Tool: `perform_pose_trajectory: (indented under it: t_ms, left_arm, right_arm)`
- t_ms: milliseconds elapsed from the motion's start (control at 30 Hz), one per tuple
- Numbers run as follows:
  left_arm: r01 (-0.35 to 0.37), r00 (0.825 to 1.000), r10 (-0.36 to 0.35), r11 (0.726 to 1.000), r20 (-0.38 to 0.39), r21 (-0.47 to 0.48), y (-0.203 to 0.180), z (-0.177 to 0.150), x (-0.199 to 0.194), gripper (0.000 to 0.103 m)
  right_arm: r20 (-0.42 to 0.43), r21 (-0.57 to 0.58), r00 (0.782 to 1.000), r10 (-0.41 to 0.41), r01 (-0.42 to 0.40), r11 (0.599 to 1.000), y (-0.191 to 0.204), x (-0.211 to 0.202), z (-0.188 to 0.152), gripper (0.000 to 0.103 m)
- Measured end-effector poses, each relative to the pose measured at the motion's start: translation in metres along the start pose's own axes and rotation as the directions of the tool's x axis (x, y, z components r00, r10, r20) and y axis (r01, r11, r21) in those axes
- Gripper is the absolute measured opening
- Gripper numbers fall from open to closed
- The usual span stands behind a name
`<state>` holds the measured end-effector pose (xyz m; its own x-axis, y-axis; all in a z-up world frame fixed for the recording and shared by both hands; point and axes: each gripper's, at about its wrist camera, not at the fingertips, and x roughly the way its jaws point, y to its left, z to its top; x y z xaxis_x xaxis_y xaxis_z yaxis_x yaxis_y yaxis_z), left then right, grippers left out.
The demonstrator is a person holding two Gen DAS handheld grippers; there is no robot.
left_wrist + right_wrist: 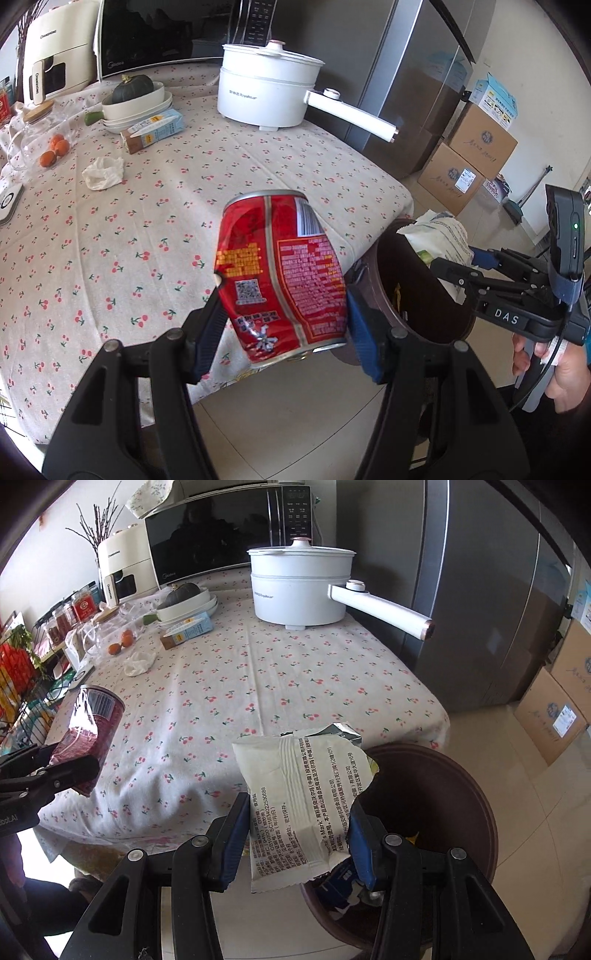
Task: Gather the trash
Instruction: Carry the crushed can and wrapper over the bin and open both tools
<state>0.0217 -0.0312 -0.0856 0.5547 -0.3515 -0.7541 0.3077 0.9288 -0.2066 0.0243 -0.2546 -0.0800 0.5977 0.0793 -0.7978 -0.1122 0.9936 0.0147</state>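
While my left claw [282, 317] clamps a dented red can [280, 275] between its blue pads, both pressing on the can's sides, the can hangs tilted past the near edge of the table [155, 236], over the floor. At about three o'clock from it, just beside, stands the brown trash bin [413, 291], with a bit of yellow litter down inside.

My right claw [297, 834] is clenched on a torn white snack wrapper [295, 805], printed side toward the camera, its upper right corner reaching over the bin's rim [476, 794]. Some blue and white rubbish already lies in the bin under my right finger. From the left wrist view that wrapper shows at the bin's far lip, with my hand [554, 373] on the grip at four o'clock.

Farther out on the cherry-print cloth, a crumpled white tissue [103, 172] lies at about ten o'clock from the can, well apart from it. Beyond it a small blue drink carton [155, 129] lies on its side against a stack of white dishes [136, 107] holding a dark green squash [132, 88]. Small oranges [55, 149] sit at the left edge beside a glass jar. At twelve o'clock stands a white electric pot [266, 92], handle pointing right, with a microwave [162, 33] behind it and a grey fridge [413, 85] at one o'clock.
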Motion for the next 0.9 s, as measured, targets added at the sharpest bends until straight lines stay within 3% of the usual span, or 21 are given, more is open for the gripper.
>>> perform_pose_trajectory:
  t_ms: [367,700,733,800,900]
  left_arm:
    - [0.068,0.997,-0.064,0.991,-0.042,0.113,-0.059,-0.005,0.029,0.064]
    - [0.131,0.99,-0.119,0.975,-0.079,0.18,-0.105,-0.006,0.063,0.064]
    - [0.138,0.989,-0.124,0.973,-0.083,0.185,-0.109,-0.006,0.066,0.064]
    - [0.15,0.987,-0.135,0.97,-0.089,0.191,-0.118,-0.005,0.071,0.064]
    - [0.172,0.983,-0.155,0.964,-0.095,0.201,-0.128,-0.005,0.077,0.064]
  right_arm:
    - [-0.033,0.103,0.996,-0.08,0.083,0.991,-0.068,-0.01,-0.035,0.051]
    - [-0.067,0.148,0.991,-0.113,0.122,0.981,-0.099,-0.009,-0.055,0.052]
    - [-0.071,0.158,0.991,-0.114,0.124,0.98,-0.102,-0.009,-0.056,0.054]
    - [-0.081,0.187,0.991,-0.109,0.122,0.975,-0.109,-0.008,-0.059,0.071]
    - [-0.082,0.213,0.991,-0.107,0.122,0.969,-0.117,-0.011,-0.061,0.073]
